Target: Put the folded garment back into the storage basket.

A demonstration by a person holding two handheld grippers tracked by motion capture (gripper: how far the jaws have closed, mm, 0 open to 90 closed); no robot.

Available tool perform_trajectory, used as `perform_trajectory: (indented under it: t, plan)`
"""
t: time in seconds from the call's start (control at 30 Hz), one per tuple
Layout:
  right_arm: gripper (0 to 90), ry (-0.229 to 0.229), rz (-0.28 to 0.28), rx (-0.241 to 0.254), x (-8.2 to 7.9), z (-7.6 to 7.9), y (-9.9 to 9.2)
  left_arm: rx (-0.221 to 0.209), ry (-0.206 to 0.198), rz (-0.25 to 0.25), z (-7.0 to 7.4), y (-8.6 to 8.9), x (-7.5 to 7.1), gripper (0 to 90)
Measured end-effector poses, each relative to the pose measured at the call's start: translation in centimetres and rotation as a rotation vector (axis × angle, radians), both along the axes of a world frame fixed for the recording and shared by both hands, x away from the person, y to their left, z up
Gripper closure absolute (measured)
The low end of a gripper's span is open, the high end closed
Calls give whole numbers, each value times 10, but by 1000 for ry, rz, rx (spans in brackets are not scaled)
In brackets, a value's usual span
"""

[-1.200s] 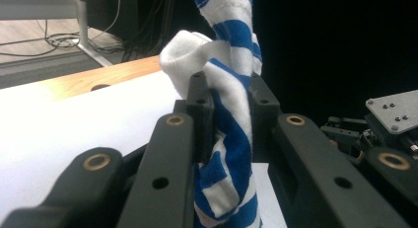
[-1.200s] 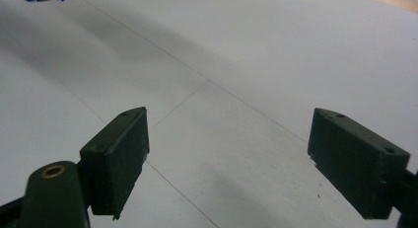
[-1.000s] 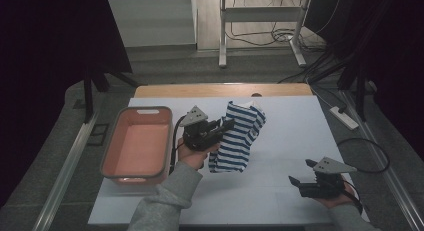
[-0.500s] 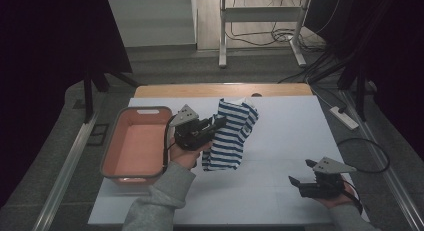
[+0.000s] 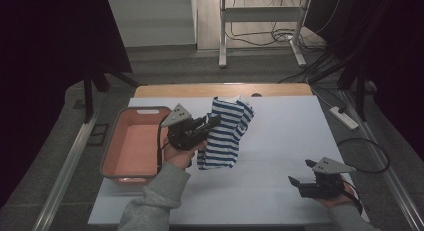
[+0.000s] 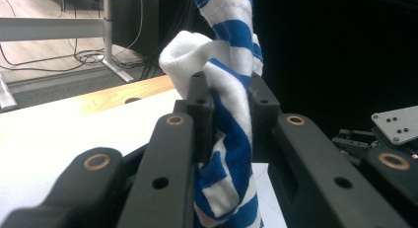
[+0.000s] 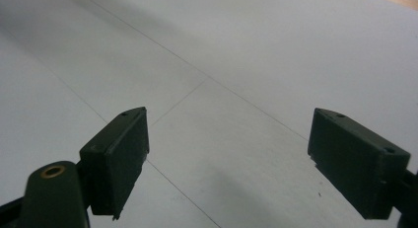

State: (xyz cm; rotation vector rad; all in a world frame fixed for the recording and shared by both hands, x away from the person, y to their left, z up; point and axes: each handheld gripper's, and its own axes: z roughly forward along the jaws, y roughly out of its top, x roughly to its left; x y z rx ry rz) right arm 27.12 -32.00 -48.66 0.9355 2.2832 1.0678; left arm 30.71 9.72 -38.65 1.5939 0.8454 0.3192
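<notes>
A blue-and-white striped cloth [image 5: 227, 136] hangs bunched above the middle of the white table [image 5: 290, 131], its lower end near the surface. My left gripper [image 5: 216, 122] is shut on the cloth's upper part from the left side. In the left gripper view the black jaws pinch a twisted fold of the cloth [image 6: 229, 104], and my left gripper [image 6: 229, 90] sits level above the table. My right gripper [image 5: 300, 172] rests low at the table's front right, open, pointing left. Between its jaws, in the right gripper view [image 7: 229, 159], lies only bare tabletop [image 7: 246, 65].
A pink tub [image 5: 145, 111] stands at the table's left side, just left of my left hand, with nothing visible inside. A wooden strip [image 5: 220, 90] runs along the far edge. A power strip [image 5: 344, 117] and cables lie on the floor to the right.
My left gripper has drifted slightly left toward the pink tub, carrying the striped cloth with it. The right gripper has stayed put.
</notes>
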Motion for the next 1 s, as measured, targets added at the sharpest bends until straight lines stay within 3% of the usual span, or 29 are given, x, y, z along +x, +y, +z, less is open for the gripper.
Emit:
perform_trajectory:
  t: [1.0]
  plan:
    - [164,0,-3,-4,0,0,0,-19,-18,45,9,28,-8,767]
